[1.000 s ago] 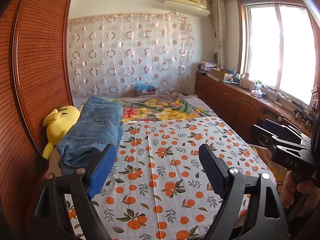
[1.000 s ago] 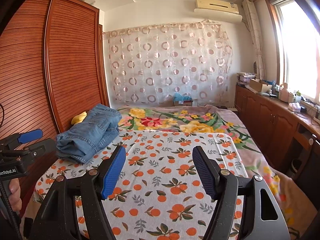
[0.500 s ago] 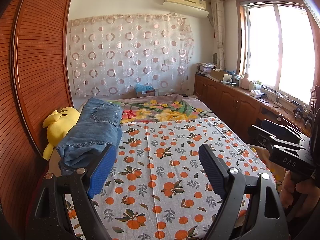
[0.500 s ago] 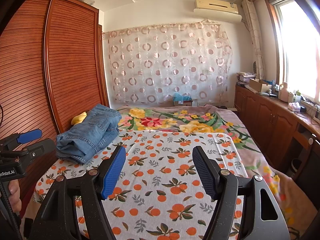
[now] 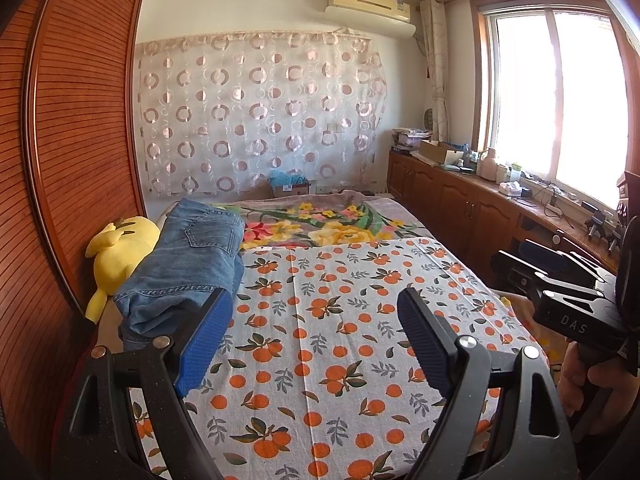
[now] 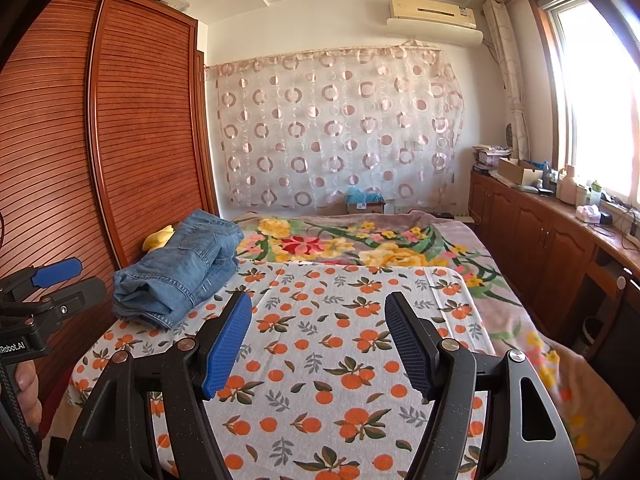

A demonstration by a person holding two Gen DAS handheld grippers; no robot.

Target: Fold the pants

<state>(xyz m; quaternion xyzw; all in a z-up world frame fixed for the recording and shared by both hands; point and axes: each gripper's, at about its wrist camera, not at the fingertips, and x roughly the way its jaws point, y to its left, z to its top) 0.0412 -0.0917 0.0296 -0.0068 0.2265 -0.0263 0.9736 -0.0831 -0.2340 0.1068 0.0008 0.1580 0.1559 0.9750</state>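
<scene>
Folded blue jeans [image 5: 188,264] lie in a stack at the left side of the bed, on the orange-print sheet [image 5: 344,320]; they also show in the right wrist view [image 6: 180,268]. My left gripper [image 5: 314,322] is open and empty, held above the sheet, its left finger just right of the jeans' near end. My right gripper [image 6: 318,324] is open and empty above the sheet, to the right of the jeans. Each view shows the other gripper at its edge, the right one [image 5: 568,304] and the left one [image 6: 44,296].
A yellow plush toy [image 5: 120,248] lies between the jeans and the wooden wardrobe [image 5: 72,152]. A floral blanket [image 6: 360,244] covers the far half of the bed. Wooden cabinets [image 6: 536,236] with clutter run under the window on the right.
Both views have shifted only slightly. The jeans lie as before and both grippers stay open.
</scene>
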